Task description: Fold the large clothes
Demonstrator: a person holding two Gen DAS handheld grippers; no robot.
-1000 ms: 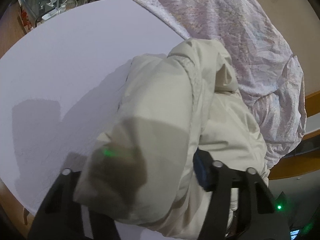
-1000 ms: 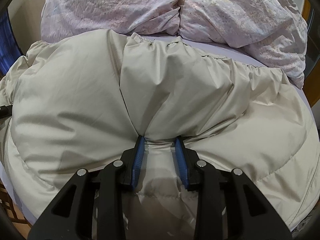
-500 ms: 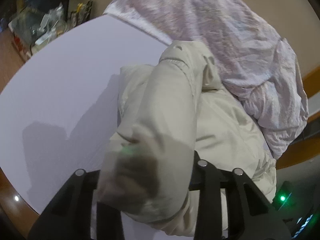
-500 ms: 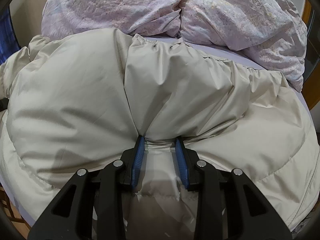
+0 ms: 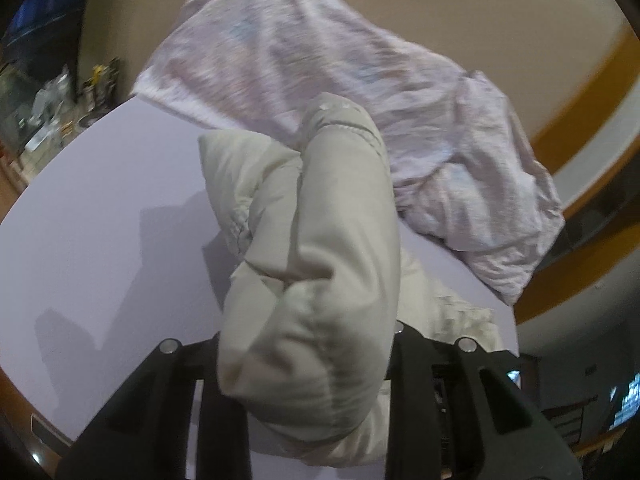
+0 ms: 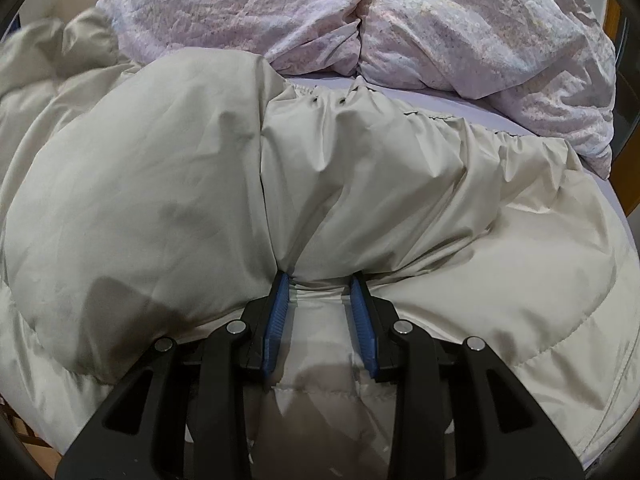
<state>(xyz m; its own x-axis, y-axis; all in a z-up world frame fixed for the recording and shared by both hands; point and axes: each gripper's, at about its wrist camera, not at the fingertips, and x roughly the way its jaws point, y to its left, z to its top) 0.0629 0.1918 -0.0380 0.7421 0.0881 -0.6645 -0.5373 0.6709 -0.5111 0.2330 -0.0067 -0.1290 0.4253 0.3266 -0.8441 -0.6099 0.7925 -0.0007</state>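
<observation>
Left wrist view: my left claw (image 5: 310, 344) has just been closing, and a thick roll of the puffy beige quilted jacket (image 5: 320, 240) sits between its black fingers (image 5: 408, 356), bulging over them and hiding the pads. The roll rises ahead of the claw, clear of the flat pale lilac bed sheet (image 5: 100, 240) to its left. Beyond the roll and to the right lies a crumpled pink patterned duvet (image 5: 320, 60).

Right wrist view: my right claw (image 6: 320, 300) pinches a gathered fold of the jacket (image 6: 160, 184) between its blue ribbed pads (image 6: 276, 320). The jacket spreads wide ahead and to both sides. The duvet (image 6: 440, 20) lies bunched beyond it.
</observation>
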